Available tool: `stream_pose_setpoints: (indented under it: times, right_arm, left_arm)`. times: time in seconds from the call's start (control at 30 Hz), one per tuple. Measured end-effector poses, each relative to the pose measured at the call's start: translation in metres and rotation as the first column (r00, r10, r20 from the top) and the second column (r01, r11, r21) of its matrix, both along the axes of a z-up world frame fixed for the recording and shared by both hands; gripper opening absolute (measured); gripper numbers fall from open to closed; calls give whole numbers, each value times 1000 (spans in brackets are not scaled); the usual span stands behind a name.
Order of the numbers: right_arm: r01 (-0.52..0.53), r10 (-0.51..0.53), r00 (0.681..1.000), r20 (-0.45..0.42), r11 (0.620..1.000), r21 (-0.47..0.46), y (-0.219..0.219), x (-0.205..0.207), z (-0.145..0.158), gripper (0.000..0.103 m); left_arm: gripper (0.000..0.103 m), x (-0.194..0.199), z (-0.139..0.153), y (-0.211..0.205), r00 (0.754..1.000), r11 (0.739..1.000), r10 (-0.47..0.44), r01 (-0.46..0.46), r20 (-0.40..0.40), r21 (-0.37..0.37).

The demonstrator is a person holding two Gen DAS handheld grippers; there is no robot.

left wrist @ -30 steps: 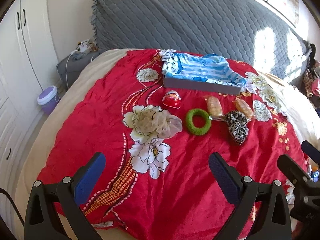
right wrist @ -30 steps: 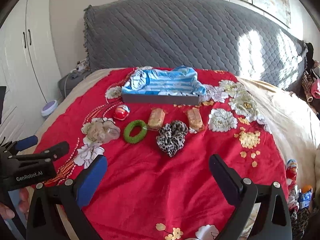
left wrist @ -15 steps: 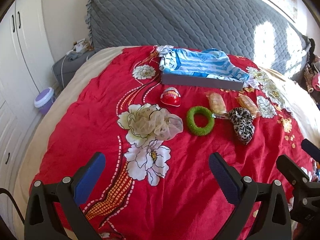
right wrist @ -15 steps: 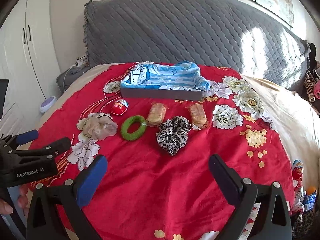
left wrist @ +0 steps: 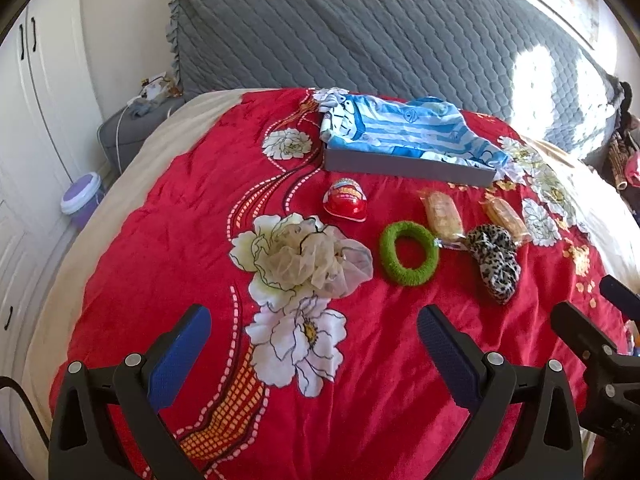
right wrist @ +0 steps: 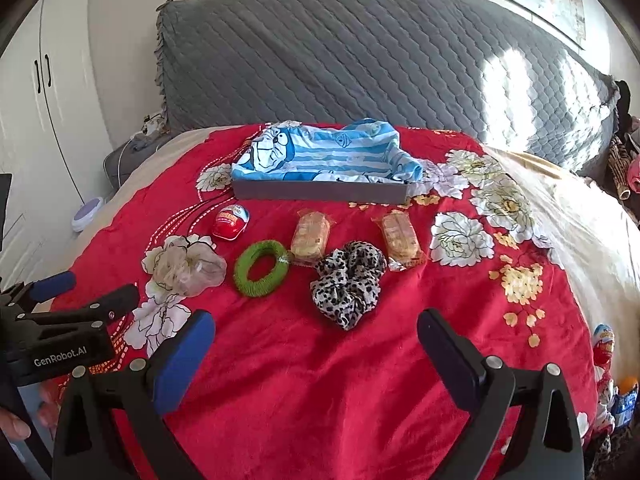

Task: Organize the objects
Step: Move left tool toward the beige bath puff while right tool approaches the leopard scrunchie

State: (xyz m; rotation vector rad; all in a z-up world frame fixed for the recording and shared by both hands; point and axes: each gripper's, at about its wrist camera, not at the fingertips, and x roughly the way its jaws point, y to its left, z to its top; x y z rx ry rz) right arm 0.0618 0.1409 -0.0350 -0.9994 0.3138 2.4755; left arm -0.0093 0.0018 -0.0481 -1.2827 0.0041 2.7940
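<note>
**Bed full of small stuff, both claws wide open and empty**

Hard-to-see bits first. The grey tray (right wrist: 320, 191) at the far end of the red floral blanket (right wrist: 304, 360) is mostly buried under a blue striped cartoon shirt (right wrist: 328, 152), so I can't tell what else is inside. The right edge of the right wrist view has some packets (right wrist: 604, 346) hanging off the bedside, cut off and too small to read. A hand (right wrist: 16, 426) barely peeks in at the lower left there.

Readable writing: "GenRobot.AI" on the body of the left gripper (left wrist: 314, 340) as seen from the right camera. The red egg-shaped toy pack (left wrist: 345, 202) has a printed label, but I can't make out the words.

The rest sits in a loose row in front of the tray: a beige mesh scrunchie (left wrist: 308, 260), a green ring scrunchie (left wrist: 409, 253), a leopard scrunchie (right wrist: 348, 280), and two wrapped snack cakes (right wrist: 310, 236) (right wrist: 400, 240). The leopard one touches the wrappers of both cakes.

The right gripper (right wrist: 316, 340) and the left one both hover over the near part of the blanket, fingers spread apart, holding nothing.
</note>
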Motion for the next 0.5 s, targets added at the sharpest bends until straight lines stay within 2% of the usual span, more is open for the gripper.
stream_pose_setpoints:
  times: [0.27, 0.5]
  right_arm:
    - [19, -18, 999, 43, 1000, -23, 17, -25, -10, 102]
    - [32, -31, 998, 53, 999, -14, 24, -39, -18, 102]
  left_arm:
    - [103, -26, -3, -8, 1000, 1000, 15, -15, 1, 7]
    - [103, -35, -9, -7, 1000, 1000, -14, 14, -8, -5]
